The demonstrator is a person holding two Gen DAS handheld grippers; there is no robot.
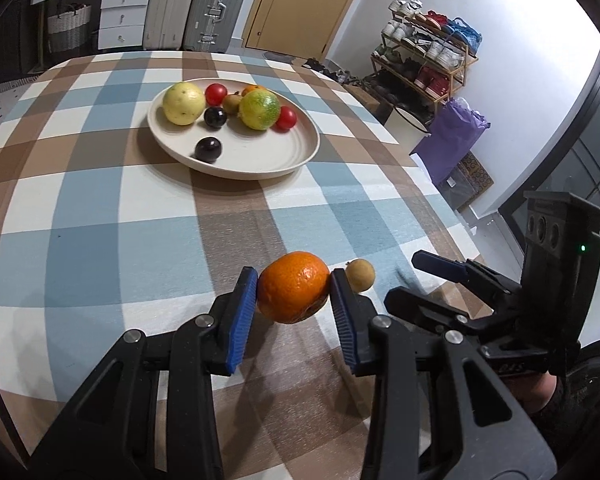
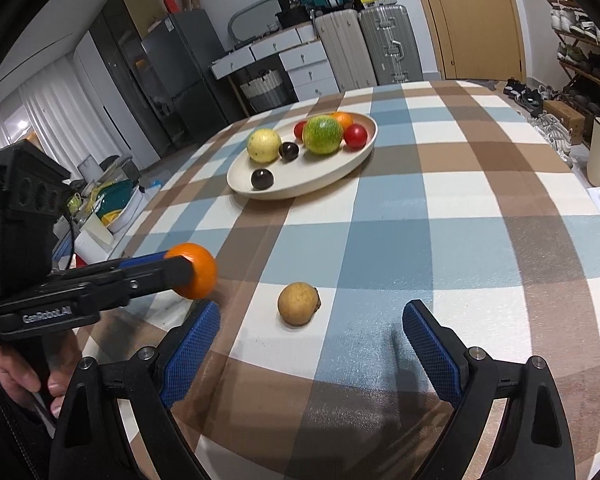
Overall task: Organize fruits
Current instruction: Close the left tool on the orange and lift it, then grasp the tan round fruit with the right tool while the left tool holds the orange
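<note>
- Left gripper (image 1: 294, 294) is right up front, clamped on the orange (image 1: 293, 286), one blue pad pressed to each side. No clear shadow contact under it, so I'd say it's lifted just off the cloth, though that's a guess.
- Grip sits across the widest part, which makes sense, since round fruit squirts out if you pinch it off-centre.
- Right gripper (image 2: 312, 340) hangs wide open and empty, jaws spread either side of the longan (image 2: 299, 304), which lies on the cloth (image 2: 440, 240) just ahead of them. Looks lined up so it can simply push forward and close.
- Longan is small with a thin shell, so I'd squeeze gently.
- Both loose fruits sit close together, and the two tools are nearly rubbing shoulders, so bumping is a real risk if both move at once.
- Plate (image 1: 300, 156) is well further back, mid-table, already loaded at its far side: guava (image 1: 183, 103), green citrus (image 1: 259, 110), two tomatoes, two dark plums and more.
- Its near half is bare, probably the easy drop spot for the orange.
- Pretty far along I reckon, only these two are still outside.
</note>
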